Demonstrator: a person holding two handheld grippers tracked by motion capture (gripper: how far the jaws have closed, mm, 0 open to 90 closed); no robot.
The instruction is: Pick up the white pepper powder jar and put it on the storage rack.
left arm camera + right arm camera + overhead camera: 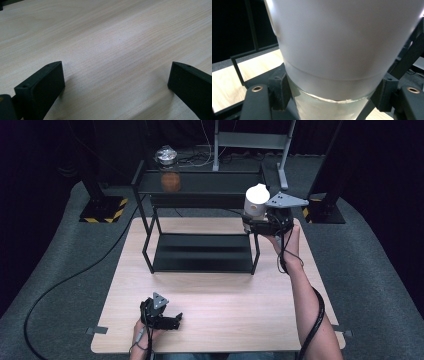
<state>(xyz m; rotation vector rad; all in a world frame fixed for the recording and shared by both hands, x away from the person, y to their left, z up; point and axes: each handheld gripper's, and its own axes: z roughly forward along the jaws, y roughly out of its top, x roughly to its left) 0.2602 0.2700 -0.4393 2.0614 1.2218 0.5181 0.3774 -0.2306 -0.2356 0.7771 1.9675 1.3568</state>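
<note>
High view placed the right gripper (256, 222) beside the front right post of the black shelf rack (200, 182), clamped on a white-lidded jar (256, 202) held upright above the table (215, 305). Open tabletop lay in front of the rack. A second jar (170, 170) with orange contents stood on the top shelf, well apart. The left gripper (167, 320) rested near the table's front edge.

Left gripper view showed its jaws spread, nothing between them. Right gripper view showed the jar (342, 50) close up, both pads (278, 91) pressed below its lid; no label was legible.
</note>
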